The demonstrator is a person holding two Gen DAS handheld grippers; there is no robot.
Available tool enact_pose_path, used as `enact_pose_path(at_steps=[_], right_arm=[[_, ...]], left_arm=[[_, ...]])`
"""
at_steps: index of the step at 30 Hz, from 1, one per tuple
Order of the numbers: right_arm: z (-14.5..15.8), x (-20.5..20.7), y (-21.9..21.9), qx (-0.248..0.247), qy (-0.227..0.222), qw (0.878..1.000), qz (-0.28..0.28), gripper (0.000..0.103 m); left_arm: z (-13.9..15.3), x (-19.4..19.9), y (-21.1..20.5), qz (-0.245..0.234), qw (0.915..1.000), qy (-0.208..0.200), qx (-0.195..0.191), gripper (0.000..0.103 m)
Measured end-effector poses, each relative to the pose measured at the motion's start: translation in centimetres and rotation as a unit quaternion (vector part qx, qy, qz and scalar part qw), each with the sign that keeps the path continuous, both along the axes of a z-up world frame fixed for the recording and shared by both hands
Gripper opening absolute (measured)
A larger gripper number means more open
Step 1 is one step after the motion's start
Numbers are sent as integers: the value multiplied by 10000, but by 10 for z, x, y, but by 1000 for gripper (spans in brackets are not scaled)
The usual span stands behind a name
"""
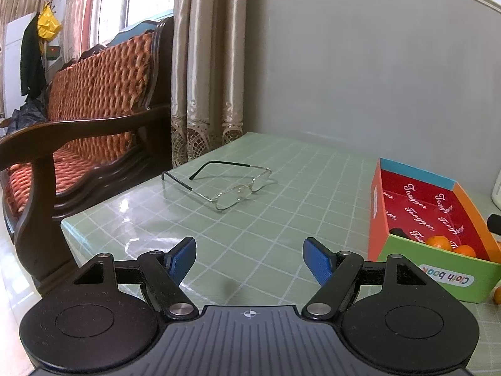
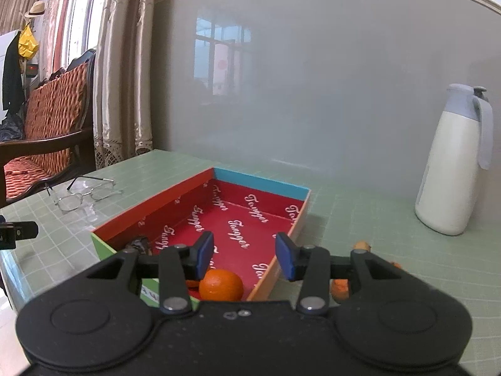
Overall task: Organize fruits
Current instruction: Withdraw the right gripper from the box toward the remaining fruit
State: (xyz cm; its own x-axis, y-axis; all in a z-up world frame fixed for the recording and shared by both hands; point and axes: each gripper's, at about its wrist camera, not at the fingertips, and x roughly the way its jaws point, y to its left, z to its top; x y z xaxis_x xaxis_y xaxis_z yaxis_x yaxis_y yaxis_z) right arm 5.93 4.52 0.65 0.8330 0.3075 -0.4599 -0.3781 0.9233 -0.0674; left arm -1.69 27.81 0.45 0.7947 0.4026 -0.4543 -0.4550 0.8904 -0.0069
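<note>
Two oranges [image 1: 451, 244] sit at the box's [image 2: 260, 185] near end; more fruit [image 2: 341, 288] waits right of it. Your right gripper [image 2: 244, 257] hangs narrow, empty; left gripper [image 1: 249, 260] wide, empty.

1. The left wrist view looked low across the table [image 1: 281, 188] toward the wall, the box [image 1: 432, 269] at lower right.
2. The right wrist view sat close above that box [image 2: 200, 200].
3. Shared — box, glasses [image 1: 219, 185], sofa [image 1: 94, 94].
</note>
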Motion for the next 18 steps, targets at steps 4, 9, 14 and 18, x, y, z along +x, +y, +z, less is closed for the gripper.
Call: enact_pose_path(at_steps=[4, 9, 14, 18], right_arm=[[3, 1, -10, 86, -9, 9999, -119, 43], [7, 2, -27, 101, -60, 9995, -297, 43], [15, 3, -59, 284, -94, 9973, -672, 43], [19, 4, -89, 299, -111, 9939, -1057, 44]], left_arm=[[2, 1, -5, -33, 10000, -6, 17, 75], [4, 6, -15, -111, 9999, -25, 35, 75], [6, 12, -32, -276, 9996, -42, 40, 75], [8, 19, -51, -453, 9989, -70, 46, 87]])
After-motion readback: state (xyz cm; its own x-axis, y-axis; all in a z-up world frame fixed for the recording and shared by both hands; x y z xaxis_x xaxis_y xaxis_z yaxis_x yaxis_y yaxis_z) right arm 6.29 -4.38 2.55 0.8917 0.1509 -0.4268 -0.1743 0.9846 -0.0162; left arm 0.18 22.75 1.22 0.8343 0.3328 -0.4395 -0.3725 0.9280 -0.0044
